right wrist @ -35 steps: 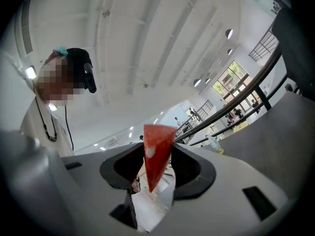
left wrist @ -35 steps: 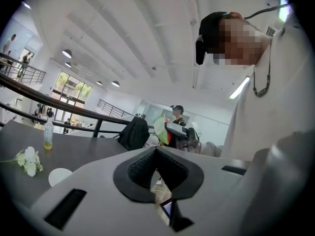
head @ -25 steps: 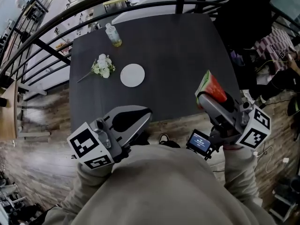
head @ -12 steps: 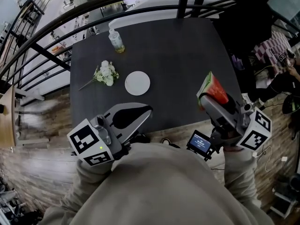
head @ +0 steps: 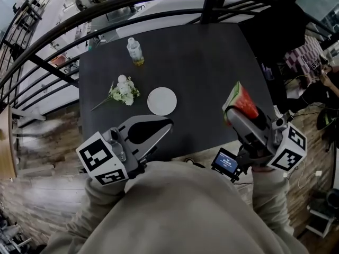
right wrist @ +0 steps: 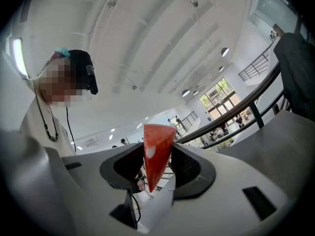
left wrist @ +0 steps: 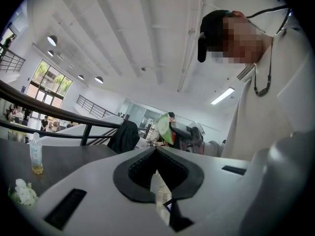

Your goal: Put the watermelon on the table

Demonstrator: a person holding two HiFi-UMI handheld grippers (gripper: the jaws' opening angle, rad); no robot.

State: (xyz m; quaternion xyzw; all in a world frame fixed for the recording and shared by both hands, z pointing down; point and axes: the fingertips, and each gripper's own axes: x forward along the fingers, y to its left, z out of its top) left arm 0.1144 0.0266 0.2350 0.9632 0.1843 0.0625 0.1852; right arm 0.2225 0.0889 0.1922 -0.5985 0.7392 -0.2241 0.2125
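A red watermelon wedge (head: 242,100) with a green rind sits upright in my right gripper (head: 233,109), which is shut on it, over the near right corner of the dark table (head: 201,62). In the right gripper view the wedge (right wrist: 157,156) points down between both pads (right wrist: 183,167). My left gripper (head: 167,126) is shut with nothing in it, its tips over the table's near edge. In the left gripper view its jaws (left wrist: 156,149) meet at the tips, and the wedge (left wrist: 163,128) shows beyond them.
On the table lie a white plate (head: 162,100), a small bunch of white flowers (head: 125,91) and a clear bottle (head: 135,52) of yellowish liquid at the far left. A black railing (head: 132,1) curves behind it. A dark garment (head: 275,25) hangs at the far right.
The table, plate, flowers and bottle have slid down and nearer in the head view: both grippers have come forward towards the table. The wedge stays gripped.
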